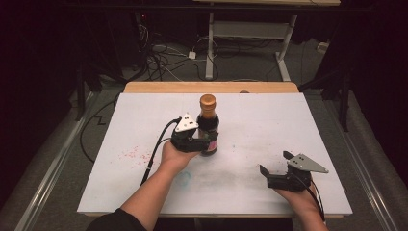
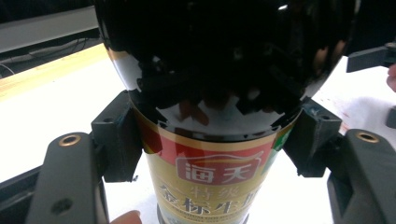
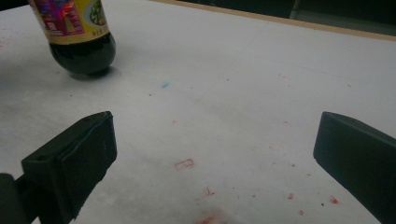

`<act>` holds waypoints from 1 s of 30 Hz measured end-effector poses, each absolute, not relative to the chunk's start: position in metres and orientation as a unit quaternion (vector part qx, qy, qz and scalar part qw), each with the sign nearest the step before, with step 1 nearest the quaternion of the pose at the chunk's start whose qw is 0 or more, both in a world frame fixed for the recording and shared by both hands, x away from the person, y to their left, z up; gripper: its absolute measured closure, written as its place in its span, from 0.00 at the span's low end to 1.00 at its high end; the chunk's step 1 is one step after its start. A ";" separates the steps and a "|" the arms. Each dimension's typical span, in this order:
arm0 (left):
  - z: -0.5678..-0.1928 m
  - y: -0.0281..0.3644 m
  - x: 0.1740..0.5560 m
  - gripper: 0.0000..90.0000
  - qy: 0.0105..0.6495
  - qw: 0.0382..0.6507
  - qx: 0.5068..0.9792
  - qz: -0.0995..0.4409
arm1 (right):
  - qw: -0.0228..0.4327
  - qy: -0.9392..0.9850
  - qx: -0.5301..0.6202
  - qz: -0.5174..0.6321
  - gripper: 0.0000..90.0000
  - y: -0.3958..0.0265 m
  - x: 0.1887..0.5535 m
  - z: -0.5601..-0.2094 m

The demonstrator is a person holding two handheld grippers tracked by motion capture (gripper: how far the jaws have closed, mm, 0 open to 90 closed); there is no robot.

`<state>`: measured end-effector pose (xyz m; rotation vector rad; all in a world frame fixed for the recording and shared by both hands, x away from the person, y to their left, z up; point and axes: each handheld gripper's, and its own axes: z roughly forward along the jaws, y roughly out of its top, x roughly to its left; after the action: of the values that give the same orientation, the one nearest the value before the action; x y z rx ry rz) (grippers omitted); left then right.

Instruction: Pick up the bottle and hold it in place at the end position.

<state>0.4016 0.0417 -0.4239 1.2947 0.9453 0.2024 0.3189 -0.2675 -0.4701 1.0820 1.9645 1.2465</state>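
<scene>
The dark sauce bottle point(image 1: 209, 126) stands upright near the middle of the white table point(image 1: 269, 120), its bronze cap point(image 1: 208, 100) on. My left gripper point(image 2: 212, 149) has its fingers point(image 2: 116, 137) closed on the bottle's body at the top edge of the label point(image 2: 210, 186). The glass looks slick and rounded, so it may slip or tip if I lift carelessly. The label reads 海天. My right gripper point(image 1: 278, 172) rests well apart, fingers spread wide and empty.

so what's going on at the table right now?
A person works with two handheld grippers. The left gripper is clamped on a dark sauce bottle standing upright mid-table, jaws pressing both sides at the label. The right gripper sits apart near the table's right front, jaws wide open, holding nothing.
</scene>
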 end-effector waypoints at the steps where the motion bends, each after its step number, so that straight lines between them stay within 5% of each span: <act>1: -0.424 0.041 0.404 0.32 0.424 0.690 0.579 0.094 | 0.284 0.734 0.405 0.466 0.01 -0.268 0.319 -0.470; 30: -0.435 0.033 0.441 0.32 0.436 0.686 0.573 0.105 | 0.283 0.735 0.404 0.465 0.01 -0.267 0.318 -0.471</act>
<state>0.4408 0.0327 -0.4348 1.2842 0.9759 0.2343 0.3183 -0.2673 -0.4709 1.0809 1.9688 1.2461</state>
